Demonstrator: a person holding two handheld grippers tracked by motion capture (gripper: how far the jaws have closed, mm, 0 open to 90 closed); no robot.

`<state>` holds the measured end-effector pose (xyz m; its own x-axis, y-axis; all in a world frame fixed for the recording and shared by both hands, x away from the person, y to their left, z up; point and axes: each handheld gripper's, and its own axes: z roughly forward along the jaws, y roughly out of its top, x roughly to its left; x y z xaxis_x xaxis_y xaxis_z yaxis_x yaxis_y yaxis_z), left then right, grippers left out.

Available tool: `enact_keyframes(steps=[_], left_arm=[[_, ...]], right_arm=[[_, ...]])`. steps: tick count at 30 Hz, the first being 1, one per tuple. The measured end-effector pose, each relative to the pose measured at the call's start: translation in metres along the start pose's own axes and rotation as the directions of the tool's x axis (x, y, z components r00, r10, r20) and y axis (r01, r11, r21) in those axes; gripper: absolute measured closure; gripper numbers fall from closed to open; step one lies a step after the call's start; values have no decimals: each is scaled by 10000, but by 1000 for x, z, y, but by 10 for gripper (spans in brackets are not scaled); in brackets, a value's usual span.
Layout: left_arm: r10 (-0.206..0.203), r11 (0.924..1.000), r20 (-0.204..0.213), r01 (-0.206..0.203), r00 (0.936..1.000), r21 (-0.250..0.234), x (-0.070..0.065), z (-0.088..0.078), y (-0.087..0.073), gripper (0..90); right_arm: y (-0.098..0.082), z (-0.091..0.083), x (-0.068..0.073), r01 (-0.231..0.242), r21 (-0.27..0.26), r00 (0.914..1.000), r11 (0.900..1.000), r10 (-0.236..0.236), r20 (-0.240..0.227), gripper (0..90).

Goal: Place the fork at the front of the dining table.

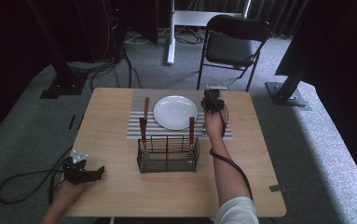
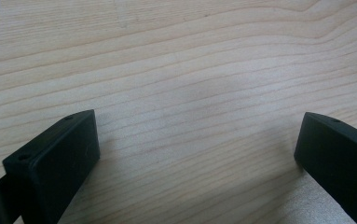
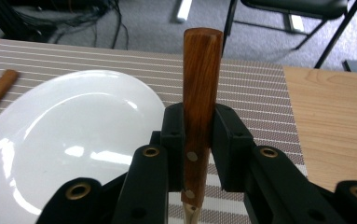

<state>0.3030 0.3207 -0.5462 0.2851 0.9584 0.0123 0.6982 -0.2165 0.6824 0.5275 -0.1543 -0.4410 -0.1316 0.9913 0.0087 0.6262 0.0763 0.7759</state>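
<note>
Table setting, partway through. Right gripper [image 3: 199,135] is clamped on a wooden-handled utensil [image 3: 201,93], handle pointing up between the jaws; the working end is below the frame in the right gripper view, so knife or fork I can't tell. In the high view the right gripper [image 1: 212,103] sits over the striped placemat [image 1: 139,100], just beside the right rim of the white plate [image 1: 175,112], toward the desk's far edge. Done so far, by how things lie: plate centred on the mat, and one wooden-handled piece [image 1: 145,109] lying flat on the mat left of the plate. Left to do, my read: set the held piece down on the mat strip right of the plate, then deal with the two handles standing in the wire basket [image 1: 168,154], one at its left end [image 1: 143,128] and one at its right [image 1: 191,128]. Left gripper [image 1: 84,173] is released, jaws wide apart over bare wood [image 2: 190,84] near the desk's front-left corner, holding nothing. Room: the mat strip right of the plate is narrow, so the drop needs care not to knock the rim. Bare wood lies beyond the mat toward the desk's right edge. The basket sits just in front of the mat, near the right forearm's path back. Front half of the desk is otherwise open.
</note>
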Motion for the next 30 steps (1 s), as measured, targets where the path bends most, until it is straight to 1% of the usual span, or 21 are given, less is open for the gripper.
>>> enact_keyframes(steps=[1,3,4,6,9,11,12,13,14,19,20,21,22,25,26,28,29,30], left_arm=[[1,10000,-1,-1,10000,-1,0,0,0,0],[0,10000,-2,0,10000,-1,0,0,0,0],[0,10000,0,0,10000,-1,0,0,0,0],[1,10000,-1,-1,10000,0,0,0,0,0],[2,10000,0,-2,10000,0,0,0,0,0],[1,10000,0,-1,10000,-2,0,0,0,0],[1,10000,0,-1,10000,-2,0,0,0,0],[4,10000,-2,-4,10000,1,0,0,0,0],[1,10000,0,-1,10000,1,0,0,0,0],[7,10000,1,-7,10000,6,0,0,0,0],[0,10000,-1,0,10000,0,0,0,0,0],[17,10000,-2,-17,10000,13,0,0,0,0],[24,10000,-4,-24,10000,19,0,0,0,0],[14,10000,0,-14,10000,10,0,0,0,0],[17,10000,0,-17,10000,14,0,0,0,0],[17,10000,-2,-17,10000,13,0,0,0,0],[2,10000,-1,-2,10000,1,0,0,0,0],[0,10000,-1,0,10000,-2,0,0,0,0]], right_arm=[[2,4,-1,-9,96,10000,10000,8,79,756],[5,13,-2,-61,281,9999,9996,58,93,756],[6,17,-3,-160,378,9998,9992,155,144,756],[7,27,-5,-289,576,9995,9979,284,106,756],[8,42,-7,-390,1026,9992,9940,385,69,756],[7,51,-9,-586,1281,9983,9900,587,28,756],[7,51,-9,-586,1281,9983,9900,587,28,756],[7,55,-10,-677,1389,9977,9880,680,28,756],[6,67,-11,-757,1771,9971,9813,763,30,756],[2,88,-12,-972,2200,9952,9707,963,151,755],[1,92,-12,-1012,2276,9948,9685,1002,158,755],[1,92,-12,-1012,2276,9948,9685,1002,158,755],[-2,98,-13,-1054,2394,9944,9652,1041,183,755],[-2,100,-13,-1105,2429,9938,9637,1092,186,755],[-6,107,-13,-1142,2730,9935,9552,1108,279,754],[-9,112,-14,-1225,2988,9925,9464,1170,360,753],[-10,113,-14,-1241,2918,9923,9484,1187,361,753],[-11,113,-13,-1149,2852,9934,9516,1082,393,752]])
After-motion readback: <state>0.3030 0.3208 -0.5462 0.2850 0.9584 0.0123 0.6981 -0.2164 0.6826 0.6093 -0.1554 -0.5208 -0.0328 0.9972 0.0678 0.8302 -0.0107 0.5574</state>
